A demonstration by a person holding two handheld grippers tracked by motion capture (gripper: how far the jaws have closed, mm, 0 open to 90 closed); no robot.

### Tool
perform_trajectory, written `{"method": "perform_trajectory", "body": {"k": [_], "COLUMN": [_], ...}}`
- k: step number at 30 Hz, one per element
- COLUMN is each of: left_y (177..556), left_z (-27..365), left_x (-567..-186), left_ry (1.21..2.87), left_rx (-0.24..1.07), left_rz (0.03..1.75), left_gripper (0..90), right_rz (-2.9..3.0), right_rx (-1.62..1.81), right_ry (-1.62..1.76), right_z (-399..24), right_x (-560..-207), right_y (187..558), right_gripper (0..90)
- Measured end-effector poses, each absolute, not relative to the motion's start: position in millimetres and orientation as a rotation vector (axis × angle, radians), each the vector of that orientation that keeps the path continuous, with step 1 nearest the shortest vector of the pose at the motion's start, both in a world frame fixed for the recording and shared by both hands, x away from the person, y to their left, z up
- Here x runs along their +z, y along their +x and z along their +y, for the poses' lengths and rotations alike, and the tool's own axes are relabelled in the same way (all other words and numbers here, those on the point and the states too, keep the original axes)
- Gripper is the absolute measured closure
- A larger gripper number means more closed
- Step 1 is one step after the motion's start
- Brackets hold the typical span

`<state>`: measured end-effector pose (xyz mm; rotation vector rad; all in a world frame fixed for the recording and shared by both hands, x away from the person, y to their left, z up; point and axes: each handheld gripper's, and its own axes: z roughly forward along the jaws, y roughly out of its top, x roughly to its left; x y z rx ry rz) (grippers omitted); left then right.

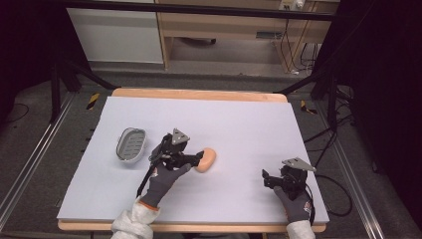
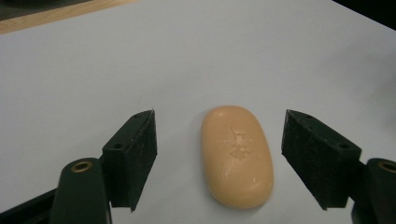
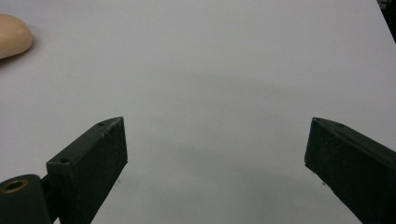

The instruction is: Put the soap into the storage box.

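The left gripper (image 1: 198,160) has its jaws spread wide, one on each side of a bar of soap (image 2: 236,155). In the left gripper view neither jaw touches the soap. The soap is a smooth, peach-colored oval with rounded ends and a small raised mark stamped on top. It lies flat on the white tabletop (image 1: 239,124). Its long way runs along the gap between the jaws, pointing away from the left gripper. In the high view the soap (image 1: 206,159) sits near the middle of the tabletop, a bit toward the left edge, and leans a little to one side.

A grey soap dish (image 1: 131,145) with ridges inside rests closer to the left edge, apart from the soap.

The right gripper (image 1: 265,179) has its jaws spread wide too, with bare tabletop between them. It sits near the front right corner, well apart from the soap.
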<state>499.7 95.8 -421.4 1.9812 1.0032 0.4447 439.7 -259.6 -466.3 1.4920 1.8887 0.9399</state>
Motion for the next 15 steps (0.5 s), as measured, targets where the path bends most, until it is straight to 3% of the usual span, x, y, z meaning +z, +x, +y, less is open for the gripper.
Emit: {"method": "perform_trajectory", "body": {"k": [15], "left_y": [508.3], "left_z": [76.8], "left_x": [-432.7], "left_ry": [2.028], "left_rx": [0.436], "left_rz": [1.001], "left_gripper": [25.4], "right_rz": [1.897], "right_rx": [0.938], "right_ry": [1.491], "right_z": [-258.3], "right_x": [-466.4], "right_y": [440.0], "right_gripper": [6.0]}}
